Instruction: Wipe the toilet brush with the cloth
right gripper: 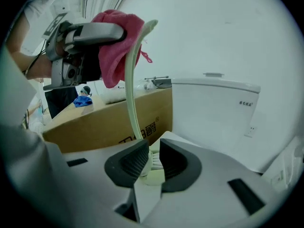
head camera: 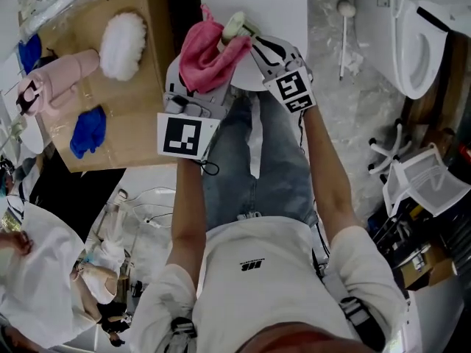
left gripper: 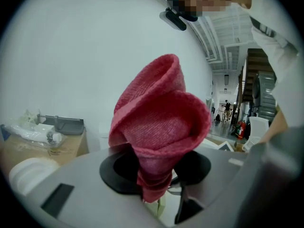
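A pink-red cloth (head camera: pixel 208 54) bunches up from my left gripper (head camera: pixel 193 98), which is shut on its lower fold; in the left gripper view the cloth (left gripper: pixel 159 127) fills the middle, pinched between the dark pads. My right gripper (head camera: pixel 259 50) is shut on the pale green toilet brush (head camera: pixel 237 28), held just right of the cloth. In the right gripper view the brush's thin curved stem (right gripper: pixel 131 84) rises from between the ribbed pads, and its upper end lies against the cloth (right gripper: pixel 116 46) held by the left gripper (right gripper: pixel 97 34).
A cardboard box (head camera: pixel 136 101) at left carries a white fluffy duster (head camera: pixel 122 44), a pink item (head camera: pixel 59 79) and blue cloths (head camera: pixel 88 129). A white toilet (head camera: pixel 408 31) stands at top right, a white cistern (right gripper: pixel 218 113) close ahead. Another person (head camera: pixel 37 271) is at lower left.
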`<state>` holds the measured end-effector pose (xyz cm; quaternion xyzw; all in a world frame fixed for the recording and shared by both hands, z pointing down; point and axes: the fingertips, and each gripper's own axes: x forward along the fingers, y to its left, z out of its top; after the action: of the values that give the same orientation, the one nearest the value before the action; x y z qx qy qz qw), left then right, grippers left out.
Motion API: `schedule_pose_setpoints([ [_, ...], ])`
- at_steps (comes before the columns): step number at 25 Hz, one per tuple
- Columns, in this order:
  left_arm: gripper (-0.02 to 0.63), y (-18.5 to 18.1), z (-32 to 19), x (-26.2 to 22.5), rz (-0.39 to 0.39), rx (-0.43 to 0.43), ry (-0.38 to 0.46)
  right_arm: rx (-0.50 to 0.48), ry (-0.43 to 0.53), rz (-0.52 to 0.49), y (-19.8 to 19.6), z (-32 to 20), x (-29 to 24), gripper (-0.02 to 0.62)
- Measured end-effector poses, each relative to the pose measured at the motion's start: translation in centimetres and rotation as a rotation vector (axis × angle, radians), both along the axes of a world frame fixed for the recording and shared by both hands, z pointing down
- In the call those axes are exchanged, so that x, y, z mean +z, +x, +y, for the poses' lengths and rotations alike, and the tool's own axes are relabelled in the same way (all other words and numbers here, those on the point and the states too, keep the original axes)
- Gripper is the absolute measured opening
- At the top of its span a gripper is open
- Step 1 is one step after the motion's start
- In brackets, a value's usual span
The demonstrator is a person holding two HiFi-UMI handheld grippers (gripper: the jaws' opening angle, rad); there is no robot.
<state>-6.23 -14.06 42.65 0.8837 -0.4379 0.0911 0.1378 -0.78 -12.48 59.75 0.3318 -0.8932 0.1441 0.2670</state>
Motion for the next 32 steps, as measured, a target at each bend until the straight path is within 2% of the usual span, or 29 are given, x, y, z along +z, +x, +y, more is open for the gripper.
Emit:
schedule_pose_setpoints([
  [10, 0.181, 0.2, 1.0, -4.2, -0.011, 0.012, 0.009, 0.086, 0.11, -0.069, 1.7, 1.1, -10.8, 0.063],
  [18, 0.181, -0.1, 2.7, -9.3, -0.039, 0.03, 0.02, 0.135, 0.204, -0.132, 3.4, 2.1, -21.4, 0.041],
  [22, 0.181, 0.4, 3.8, -12.1, -0.042, 0.065, 0.049, 0.141, 0.242, -0.153, 4.1, 3.3, -26.1, 0.031],
  [25, 0.181, 0.8, 4.4, -13.9, -0.03, 0.082, 0.06, 0.14, 0.264, -0.156, 4.5, 4.0, -29.0, -0.003],
  [32, 0.181, 1.1, 7.5, -17.9, -0.005, 0.116, 0.072, 0.14, 0.301, -0.148, 4.7, 7.0, -34.4, -0.003],
])
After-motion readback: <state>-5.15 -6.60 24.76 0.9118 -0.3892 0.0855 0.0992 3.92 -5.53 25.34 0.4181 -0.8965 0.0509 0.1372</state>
